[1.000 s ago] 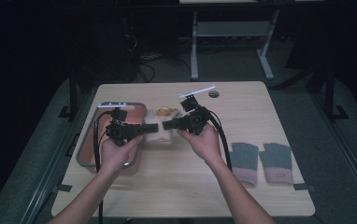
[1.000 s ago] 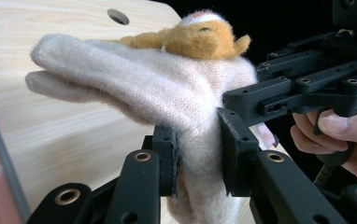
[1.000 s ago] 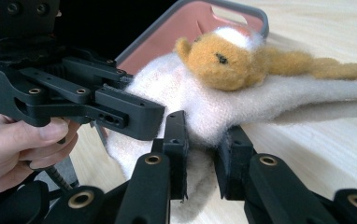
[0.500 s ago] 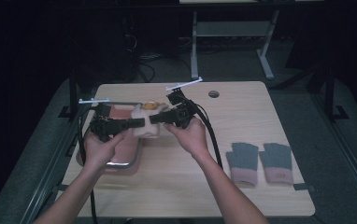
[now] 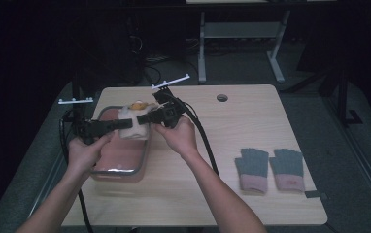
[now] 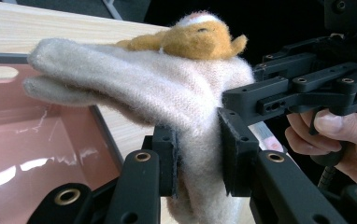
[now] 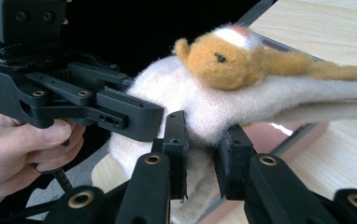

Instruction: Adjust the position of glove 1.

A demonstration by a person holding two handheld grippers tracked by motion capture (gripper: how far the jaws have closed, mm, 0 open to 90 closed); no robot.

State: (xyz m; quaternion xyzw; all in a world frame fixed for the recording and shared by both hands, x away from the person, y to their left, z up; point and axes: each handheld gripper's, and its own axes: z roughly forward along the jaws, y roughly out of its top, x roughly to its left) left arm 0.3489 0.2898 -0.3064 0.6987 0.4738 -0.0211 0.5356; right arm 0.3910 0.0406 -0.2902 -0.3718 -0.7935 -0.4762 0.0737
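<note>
Both grippers have shifted toward nine o'clock; left gripper (image 5: 121, 124) and right gripper (image 5: 142, 118) clench the cream woollen mitten (image 5: 134, 127) above the pink rectangular tray (image 5: 125, 160).

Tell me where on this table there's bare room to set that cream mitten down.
Bare wood lies between the pink tray and the grey gloves, along the table's near edge, and at the far right around the cable hole. It is crowded over the tray's far end, where both grippers, left and right, clamp the cream mitten.

Dim, murky high view with black surroundings; bright, sharp gripper views, glare on the tray (image 6: 36, 158).
</note>
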